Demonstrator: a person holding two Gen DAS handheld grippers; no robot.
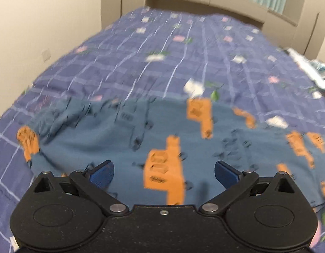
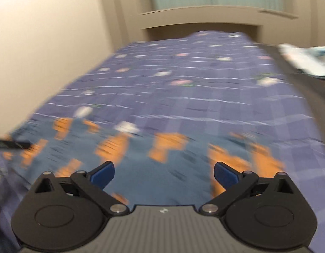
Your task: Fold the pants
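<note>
Pants [image 1: 112,149] are lying flat on the bed [image 1: 162,63], both the left hand-held gripper [image 1: 164,174] and right hand-held gripper [image 2: 164,174] gaping wide above them, gripping nothing.

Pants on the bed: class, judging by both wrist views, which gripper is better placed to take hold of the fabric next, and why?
Probably the left gripper: its open jaws sit over the pants, with an edge of the cloth clear ahead. The right gripper, also open, sees a blurred view.

left claw [image 1: 164,174]: spread wide, empty | right claw [image 2: 164,174]: spread wide, empty
</note>
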